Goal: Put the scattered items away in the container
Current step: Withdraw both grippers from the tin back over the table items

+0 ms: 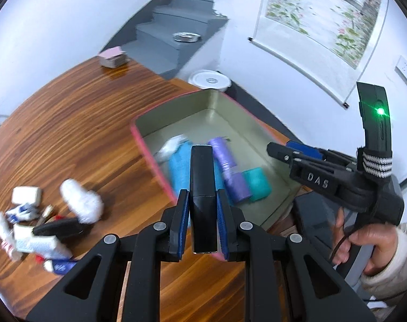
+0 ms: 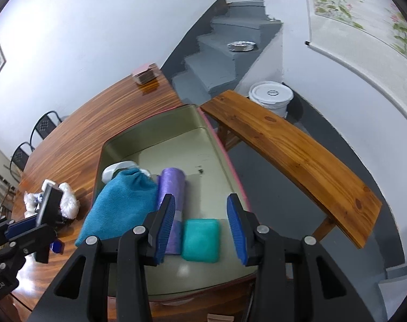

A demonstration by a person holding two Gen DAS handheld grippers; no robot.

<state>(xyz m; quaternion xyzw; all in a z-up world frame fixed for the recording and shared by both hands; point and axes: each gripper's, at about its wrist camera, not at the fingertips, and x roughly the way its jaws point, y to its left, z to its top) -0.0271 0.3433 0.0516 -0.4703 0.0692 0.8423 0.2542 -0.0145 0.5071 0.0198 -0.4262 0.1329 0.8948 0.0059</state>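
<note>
My left gripper [image 1: 202, 214] is shut on a black rectangular block [image 1: 202, 185] and holds it above the near left rim of the pink-edged container [image 1: 147, 145]. The container [image 2: 222, 145] holds a blue cloth pouch [image 2: 123, 204], a purple roll [image 2: 171, 187], a teal block [image 2: 200, 238] and a white item [image 2: 115, 169]. My right gripper [image 2: 200, 222] is open and empty above the teal block. Scattered white packets and a fluffy white item [image 1: 80, 201] lie on the wooden table at the left.
A small pink box [image 1: 112, 57] sits at the table's far edge. A wooden bench [image 2: 297, 150] stands right of the container. A white bucket [image 2: 270, 96] and grey stairs [image 2: 225, 61] are behind. Chairs [image 2: 42, 126] stand at the far left.
</note>
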